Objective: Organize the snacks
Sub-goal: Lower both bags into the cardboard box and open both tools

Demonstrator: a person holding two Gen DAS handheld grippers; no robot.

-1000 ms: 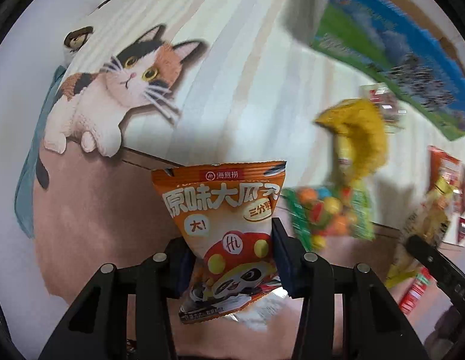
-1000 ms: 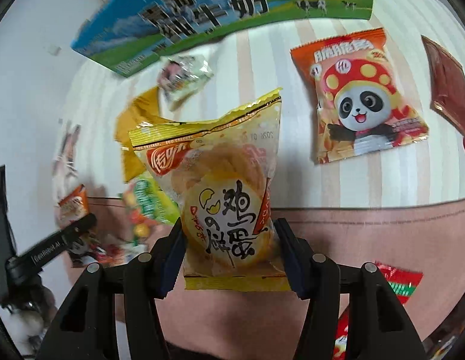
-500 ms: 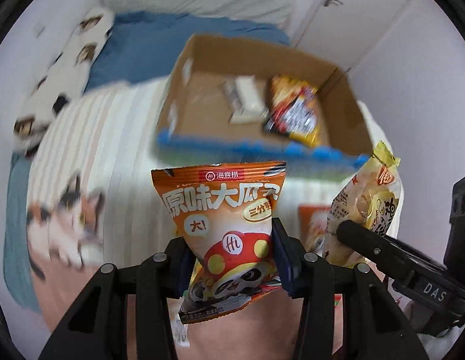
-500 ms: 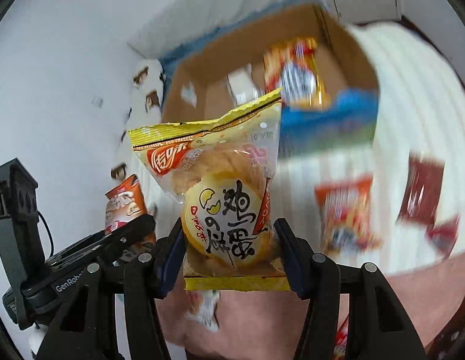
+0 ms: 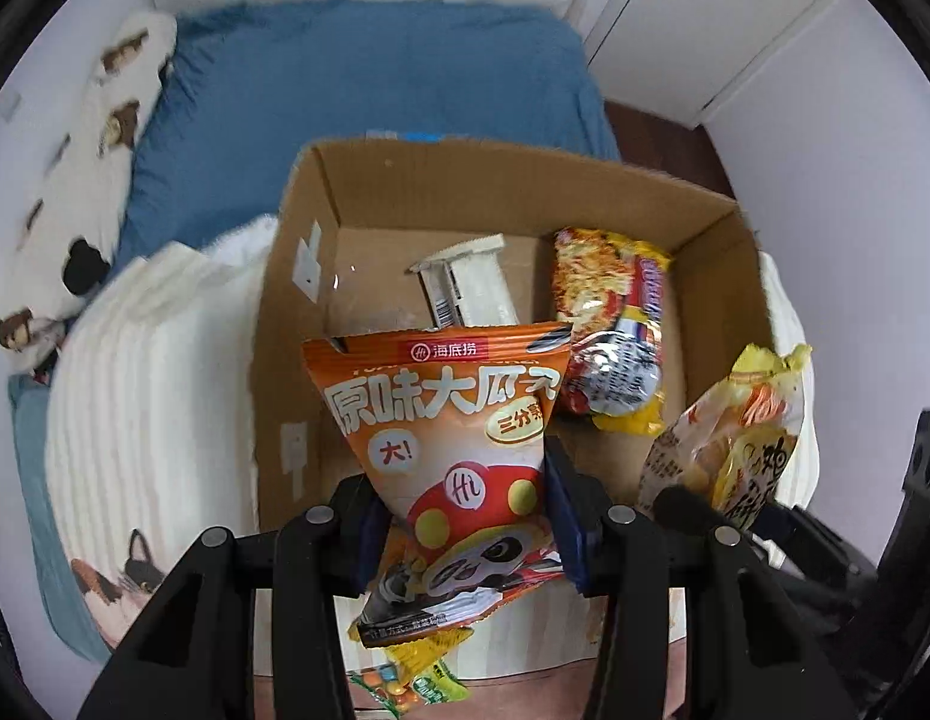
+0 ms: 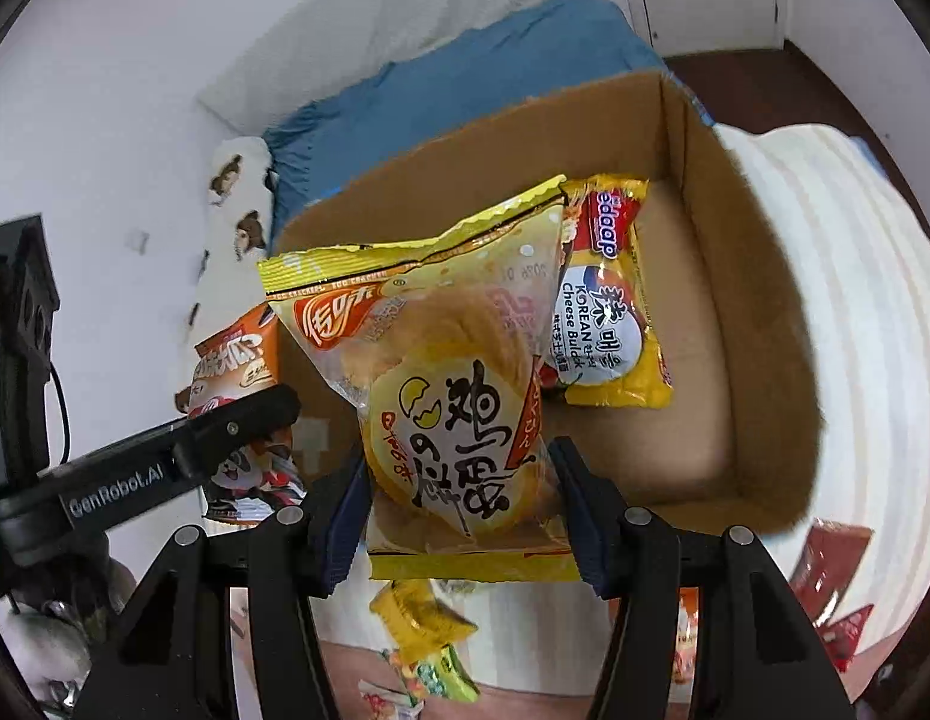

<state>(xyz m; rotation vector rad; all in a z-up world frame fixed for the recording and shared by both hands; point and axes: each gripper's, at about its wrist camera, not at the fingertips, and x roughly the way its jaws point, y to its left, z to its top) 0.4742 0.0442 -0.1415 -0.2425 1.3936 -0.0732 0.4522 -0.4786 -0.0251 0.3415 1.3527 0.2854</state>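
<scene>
My left gripper is shut on an orange panda snack bag and holds it over the near edge of an open cardboard box. My right gripper is shut on a yellow egg-cracker bag, also over the box. Inside the box lie a yellow noodle packet, also in the right wrist view, and a white packet. The cracker bag shows at the right of the left wrist view. The orange bag shows at the left of the right wrist view.
The box stands on a striped cat-print blanket over a blue bed sheet. Loose snacks lie on the blanket below the grippers: a yellow and green candy bag and red packets. A white wall and door stand behind.
Both grippers have lifted their bags off the blanket and swung toward the box, which now fills both views. The grips have not changed.
</scene>
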